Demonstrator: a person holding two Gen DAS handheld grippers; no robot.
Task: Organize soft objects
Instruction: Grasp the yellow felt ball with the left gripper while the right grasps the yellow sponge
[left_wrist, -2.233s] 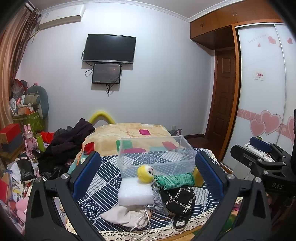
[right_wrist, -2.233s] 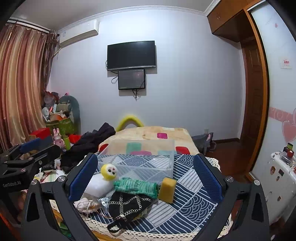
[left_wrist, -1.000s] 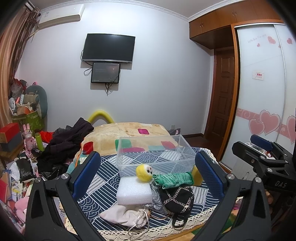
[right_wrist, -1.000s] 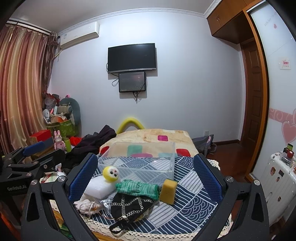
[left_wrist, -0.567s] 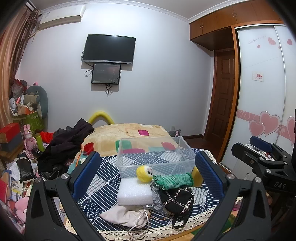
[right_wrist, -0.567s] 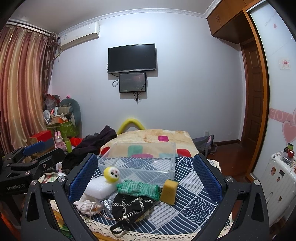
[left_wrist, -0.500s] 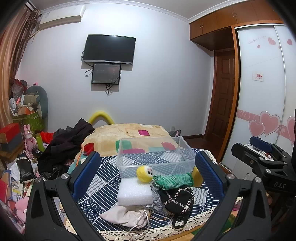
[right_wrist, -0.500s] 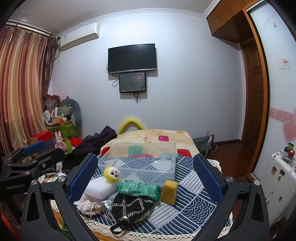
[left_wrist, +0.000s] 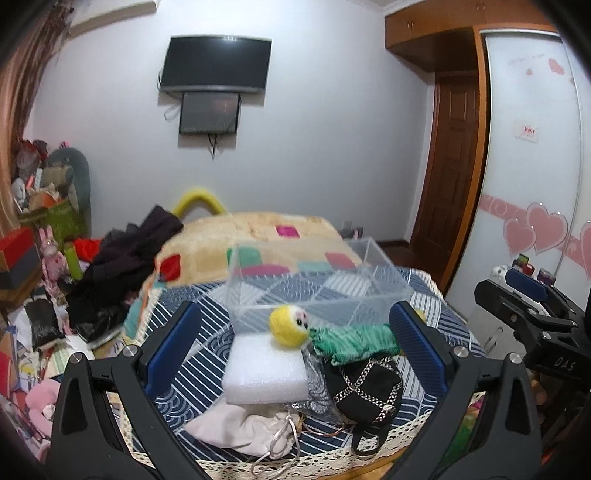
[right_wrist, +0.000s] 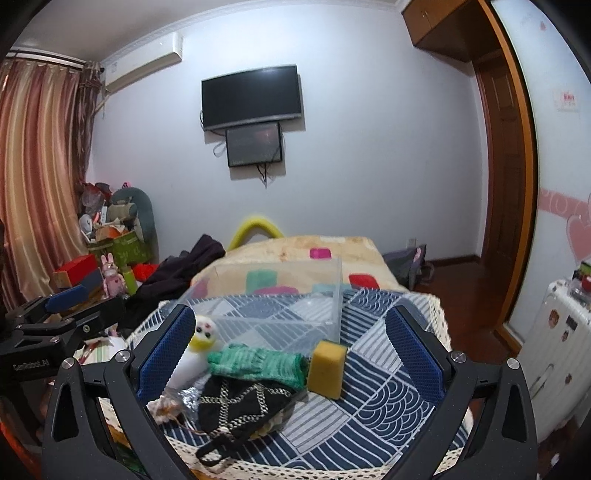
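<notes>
A clear plastic box (left_wrist: 317, 284) (right_wrist: 280, 306) stands on a table with a blue patterned cloth (right_wrist: 376, 406). In front of it lie a yellow plush ball (left_wrist: 288, 326) (right_wrist: 205, 332), a white foam block (left_wrist: 266, 369), a green knit glove (left_wrist: 351, 339) (right_wrist: 258, 363), a yellow sponge (right_wrist: 327, 369), a black chain-trimmed pouch (left_wrist: 365, 384) (right_wrist: 240, 402) and a white drawstring bag (left_wrist: 243, 428). My left gripper (left_wrist: 295, 347) and right gripper (right_wrist: 291, 350) are both open, empty, held short of the objects.
A bed with a beige patchwork blanket (left_wrist: 266, 236) and dark clothes (left_wrist: 129, 254) lies behind the table. Clutter and boxes (left_wrist: 33, 258) fill the left side. A wardrobe door (left_wrist: 532, 184) and a white suitcase (right_wrist: 554, 350) stand at the right.
Both grippers have moved closer to the table and tipped slightly down; the objects look larger. Nothing on the table has moved.
</notes>
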